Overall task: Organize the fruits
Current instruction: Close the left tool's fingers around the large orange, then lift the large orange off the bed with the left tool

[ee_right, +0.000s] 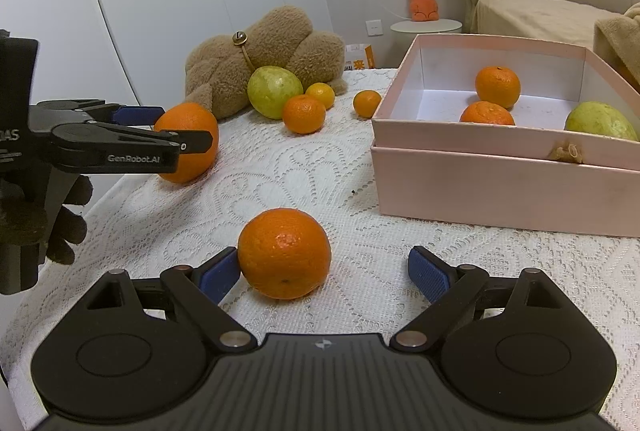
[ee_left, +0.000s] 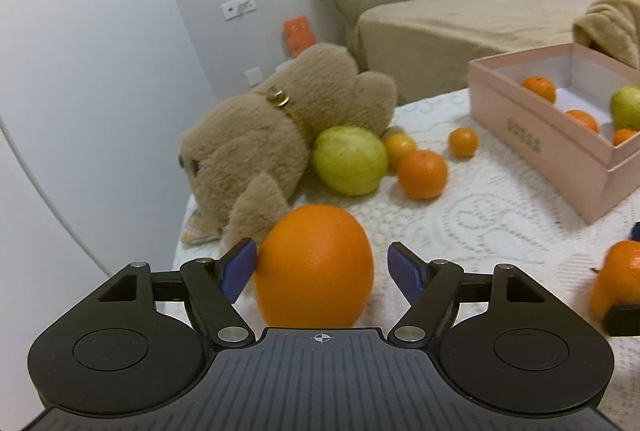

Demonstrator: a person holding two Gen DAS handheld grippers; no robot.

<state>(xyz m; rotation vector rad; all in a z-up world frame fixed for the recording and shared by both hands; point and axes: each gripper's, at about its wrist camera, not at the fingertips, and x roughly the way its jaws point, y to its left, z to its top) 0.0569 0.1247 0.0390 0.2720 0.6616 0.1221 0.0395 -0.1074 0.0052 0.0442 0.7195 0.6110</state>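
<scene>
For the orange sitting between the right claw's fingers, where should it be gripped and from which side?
Grip the orange across its widest middle, coming in low from the near side as the right claw already points. It is round and sits free on the lace cloth, so pads at mid-height on opposite sides should hold it best. The left pad seems to touch it and the right stands clear, so centring first looks wise.
</scene>
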